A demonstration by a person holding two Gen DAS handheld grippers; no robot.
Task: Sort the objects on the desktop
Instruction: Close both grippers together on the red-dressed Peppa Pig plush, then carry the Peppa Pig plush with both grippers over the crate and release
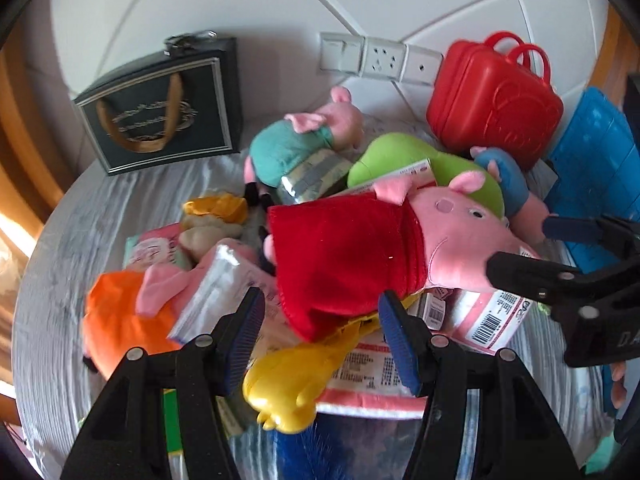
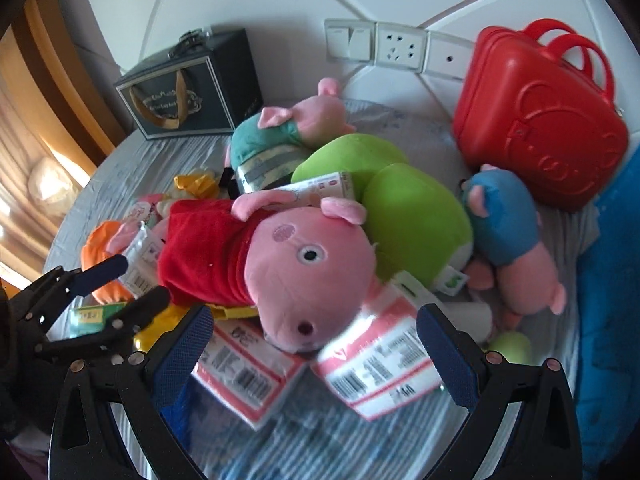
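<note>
A pink pig plush in a red dress (image 1: 360, 248) (image 2: 280, 260) lies on top of a pile of toys and packets. My left gripper (image 1: 320, 336) (image 2: 128, 286) is open, hovering over the hem of the dress and a yellow plastic toy (image 1: 288, 384), with nothing between its pads. My right gripper (image 2: 316, 344) (image 1: 532, 246) is open too. Its fingers stand wide on either side of the pig's snout without touching it. Pink tissue packs (image 2: 372, 368) (image 1: 492, 316) lie under the pig's head.
Around the pig lie a green plush (image 2: 400, 200), a pig in teal (image 2: 272, 132), a pig in blue (image 2: 504, 220) and a pig in orange (image 1: 116, 312). A red plastic case (image 2: 540, 112) and a dark gift bag (image 2: 188, 88) stand against the wall. A blue mat (image 1: 592, 160) lies at the right.
</note>
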